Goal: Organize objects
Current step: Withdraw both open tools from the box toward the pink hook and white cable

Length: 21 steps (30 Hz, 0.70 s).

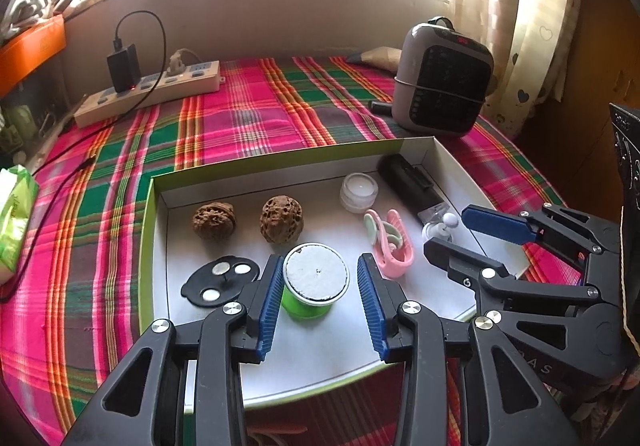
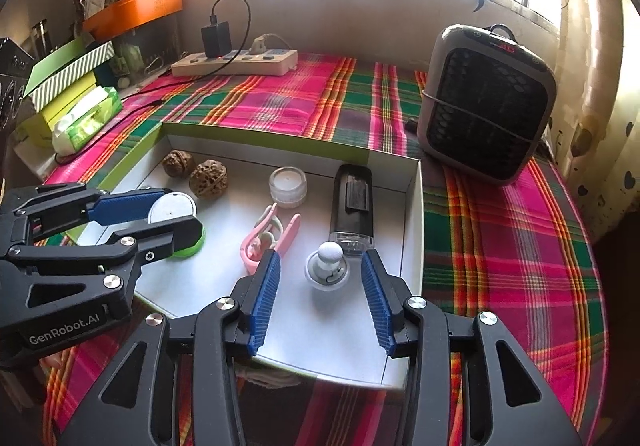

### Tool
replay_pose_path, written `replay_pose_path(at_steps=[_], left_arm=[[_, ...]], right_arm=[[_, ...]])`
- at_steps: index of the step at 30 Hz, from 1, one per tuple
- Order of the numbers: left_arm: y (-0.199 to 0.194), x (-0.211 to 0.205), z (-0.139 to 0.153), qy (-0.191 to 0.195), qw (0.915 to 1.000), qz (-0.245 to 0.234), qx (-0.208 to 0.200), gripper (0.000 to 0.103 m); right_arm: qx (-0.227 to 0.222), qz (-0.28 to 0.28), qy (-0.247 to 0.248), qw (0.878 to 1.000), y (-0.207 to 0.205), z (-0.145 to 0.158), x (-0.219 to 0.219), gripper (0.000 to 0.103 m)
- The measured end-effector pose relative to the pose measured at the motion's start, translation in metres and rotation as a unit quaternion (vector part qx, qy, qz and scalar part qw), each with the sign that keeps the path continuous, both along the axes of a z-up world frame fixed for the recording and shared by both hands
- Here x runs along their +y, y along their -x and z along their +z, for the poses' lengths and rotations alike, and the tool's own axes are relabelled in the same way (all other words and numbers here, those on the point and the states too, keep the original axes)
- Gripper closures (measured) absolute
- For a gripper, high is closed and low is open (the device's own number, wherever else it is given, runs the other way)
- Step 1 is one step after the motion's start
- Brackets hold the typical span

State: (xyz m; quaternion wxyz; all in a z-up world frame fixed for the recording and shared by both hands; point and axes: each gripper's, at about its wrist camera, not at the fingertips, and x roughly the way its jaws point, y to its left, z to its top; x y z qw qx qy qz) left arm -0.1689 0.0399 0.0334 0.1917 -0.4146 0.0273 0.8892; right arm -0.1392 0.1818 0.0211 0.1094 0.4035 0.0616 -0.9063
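Plaid-cloth table w/ shallow white cardboard tray (image 1: pixel 160 202) collecting small items. L gripper (image 1: pixel 318 286) straddles the green white-topped spool (image 1: pixel 314 280), R gripper (image 2: pixel 322 278) the small white knob-topped piece (image 2: pixel 327 266); both sets of jaws apart, gripping nothing.

Both grippers are built from matte black plastic linkages with triangular cut-outs, joined by round silver pivot screws. Each finger of the left gripper (image 1: pixel 318 300) and right gripper (image 2: pixel 320 300) is faced with a ribbed blue pad. "GenRobot.AI" is printed in white on the left gripper's body.
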Motion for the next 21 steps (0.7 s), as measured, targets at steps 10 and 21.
replay_pose_path(at_steps=[10,21], left_arm=[[-0.013,-0.001,0.006,0.003,1.0,0.0,0.009,0.067],[-0.036,-0.014,0.016,-0.006,0.9996,0.013,0.025,0.067]], right_arm=[[0.009,0.001,0.004,1.0,-0.012,0.006,-0.002,0.059],[0.025,0.002,0.017,1.0,-0.035,0.015,0.001,0.059]])
